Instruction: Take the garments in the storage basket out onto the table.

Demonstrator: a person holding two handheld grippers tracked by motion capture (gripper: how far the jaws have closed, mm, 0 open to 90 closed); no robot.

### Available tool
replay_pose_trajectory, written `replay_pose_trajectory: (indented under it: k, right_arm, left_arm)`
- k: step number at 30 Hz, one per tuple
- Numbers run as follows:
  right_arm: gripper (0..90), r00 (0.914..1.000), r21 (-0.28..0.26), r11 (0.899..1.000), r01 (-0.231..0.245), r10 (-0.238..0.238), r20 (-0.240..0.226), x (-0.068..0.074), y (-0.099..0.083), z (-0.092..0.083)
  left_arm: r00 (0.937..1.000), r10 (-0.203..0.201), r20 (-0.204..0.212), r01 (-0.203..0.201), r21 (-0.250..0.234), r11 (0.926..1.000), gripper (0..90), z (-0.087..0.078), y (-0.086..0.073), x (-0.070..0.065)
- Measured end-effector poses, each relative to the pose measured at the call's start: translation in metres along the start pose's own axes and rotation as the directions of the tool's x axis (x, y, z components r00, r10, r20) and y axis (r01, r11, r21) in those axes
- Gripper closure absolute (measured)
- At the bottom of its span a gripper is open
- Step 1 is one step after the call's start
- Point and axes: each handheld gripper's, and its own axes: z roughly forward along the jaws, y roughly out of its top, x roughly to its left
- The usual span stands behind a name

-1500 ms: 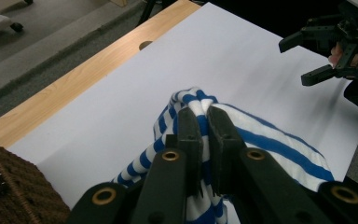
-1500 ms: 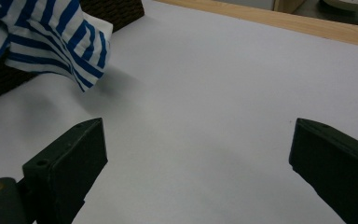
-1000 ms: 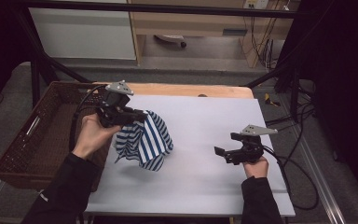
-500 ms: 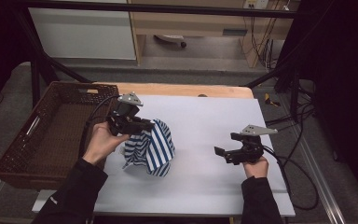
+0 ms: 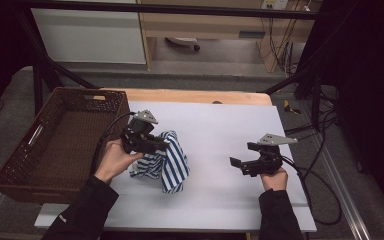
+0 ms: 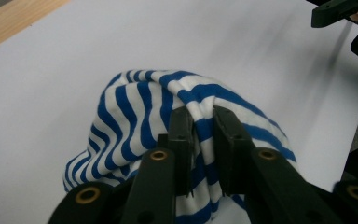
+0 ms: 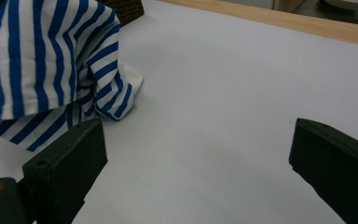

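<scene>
Carried rightward from beside the wicker basket (image 5: 55, 140), striped cloth (image 5: 167, 160) in left gripper (image 5: 152, 144), jaws pinching a fold. Right gripper (image 5: 242, 165) unmoved, jaws spread wide.

Your white desk (image 5: 230, 125) has a wooden far edge. Beyond it: grey floor (image 5: 205, 75), a white cabinet (image 5: 90, 32), black frame bars (image 5: 155, 9). Cables (image 5: 325, 120) trail on your right.
</scene>
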Motion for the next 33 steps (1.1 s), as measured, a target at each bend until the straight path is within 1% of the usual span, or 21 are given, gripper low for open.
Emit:
replay_pose_trajectory:
  k: [4, 5, 8, 10, 11, 13, 16, 20, 23, 25, 27, 30, 33]
  right_arm:
    - [4.5, 1.0000, -0.003, 1.000, 0.001, -0.001, 0.000, 0.000, 0.000, 0.000]
    - [4.5, 1.0000, -0.003, 1.000, 0.001, -0.001, 0.000, 0.000, 0.000, 0.000]
    - [4.5, 1.0000, -0.002, 1.000, 0.000, 0.000, -0.001, 0.000, 0.000, 0.000]
    - [4.5, 1.0000, -0.001, 1.000, 0.001, -0.001, -0.001, 0.000, 0.000, 0.000]
    - [4.5, 1.0000, -0.002, 1.000, 0.002, -0.002, -0.002, 0.000, 0.000, 0.000]
    - [4.5, 1.0000, -0.003, 1.000, -0.001, 0.001, -0.001, 0.000, 0.000, 0.000]
    - [4.5, 1.0000, -0.002, 1.000, 0.001, -0.001, -0.002, 0.000, 0.000, 0.000]
    - [4.5, 1.0000, -0.002, 1.000, 0.003, -0.003, -0.002, 0.000, 0.000, 0.000]
    - [4.5, 1.0000, -0.002, 1.000, 0.001, -0.001, -0.002, 0.000, 0.000, 0.000]
    - [4.5, 1.0000, -0.003, 1.000, -0.002, 0.002, -0.001, 0.000, 0.000, 0.000]
    - [4.5, 1.0000, -0.002, 1.000, 0.001, -0.001, -0.002, 0.000, 0.000, 0.000]
    - [4.5, 1.0000, -0.002, 1.000, 0.002, -0.002, -0.002, 0.000, 0.000, 0.000]
    - [4.5, 1.0000, -0.002, 1.000, 0.002, -0.002, -0.001, 0.000, 0.000, 0.001]
  left_arm:
    - [0.9997, -0.005, -0.025, 0.005, -0.006, 1.0000, 55.4, -0.002, -0.003, 0.001]
    - [0.9997, -0.010, -0.022, 0.010, -0.013, 0.9999, 52.7, -0.004, -0.004, 0.002]
    - [0.9995, -0.027, -0.014, 0.027, -0.022, 0.9994, 39.8, -0.009, -0.007, 0.006]
    - [0.9994, -0.031, -0.013, 0.031, -0.028, 0.9991, 30.8, -0.013, -0.009, 0.008]
    - [0.9993, -0.034, -0.016, 0.033, -0.027, 0.9991, 27.9, -0.015, -0.010, 0.008]
    - [0.9988, -0.027, -0.040, 0.026, -0.027, 0.9993, 22.1, -0.019, -0.012, 0.009]
    - [0.9958, -0.023, -0.088, 0.022, -0.020, 0.9996, 13.2, -0.026, -0.017, 0.008]
    - [0.9937, -0.034, -0.107, 0.031, -0.031, 0.9990, 8.9, -0.036, -0.024, 0.011]
    - [0.9922, -0.041, -0.118, 0.035, -0.053, 0.9980, 7.5, -0.042, -0.032, 0.013]
    - [0.9892, -0.044, -0.140, 0.036, -0.060, 0.9976, 5.7, -0.046, -0.037, 0.014]
    - [0.9873, -0.052, -0.150, 0.042, -0.070, 0.9967, 5.1, -0.049, -0.042, 0.016]
    - [0.9854, -0.071, -0.155, 0.057, -0.094, 0.9940, 5.1, -0.055, -0.051, 0.019]
    - [0.9812, -0.082, -0.174, 0.065, -0.100, 0.9928, 5.1, -0.059, -0.062, 0.023]
